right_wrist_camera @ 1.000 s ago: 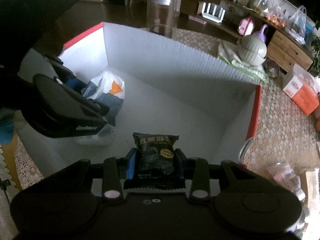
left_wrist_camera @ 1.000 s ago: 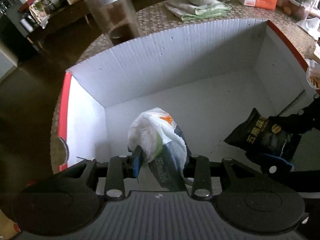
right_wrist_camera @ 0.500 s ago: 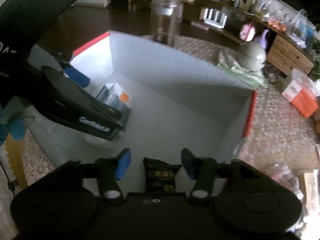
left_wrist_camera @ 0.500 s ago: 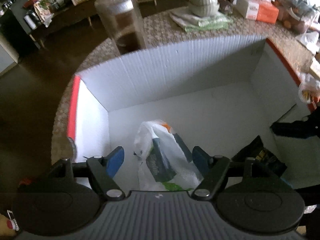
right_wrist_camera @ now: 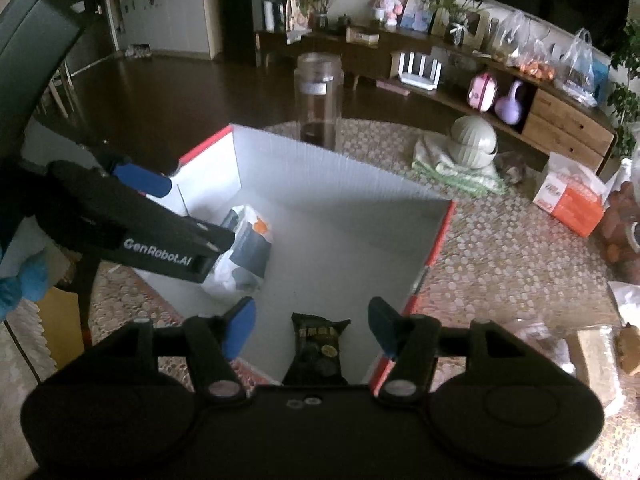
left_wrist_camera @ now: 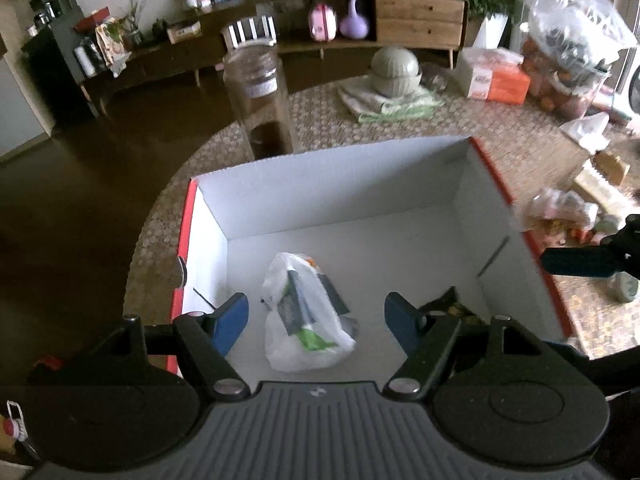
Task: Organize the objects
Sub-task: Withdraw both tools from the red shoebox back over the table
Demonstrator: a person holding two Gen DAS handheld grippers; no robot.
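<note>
A white cardboard box (left_wrist_camera: pixel 340 184) with red outer sides stands on the round table, also seen in the right wrist view (right_wrist_camera: pixel 340 184). A white plastic bag of items (left_wrist_camera: pixel 306 312) lies on its floor, also in the right wrist view (right_wrist_camera: pixel 246 252). A black snack packet (right_wrist_camera: pixel 318 350) lies on the box floor near its front right; only its edge shows in the left wrist view (left_wrist_camera: pixel 448 306). My left gripper (left_wrist_camera: pixel 316 318) is open above the bag. My right gripper (right_wrist_camera: pixel 312 326) is open above the packet. Neither holds anything.
A tall glass jar (left_wrist_camera: pixel 260 100) stands behind the box. A grey-green lidded bowl on folded cloths (left_wrist_camera: pixel 394 68), an orange-white carton (left_wrist_camera: pixel 494 76) and bags of food (left_wrist_camera: pixel 572 40) crowd the table's far right. Packets (left_wrist_camera: pixel 560 212) lie right of the box.
Both grippers opened and let go: the bag and the black packet dropped onto the box floor. Both grippers have risen and pulled back from the box.
</note>
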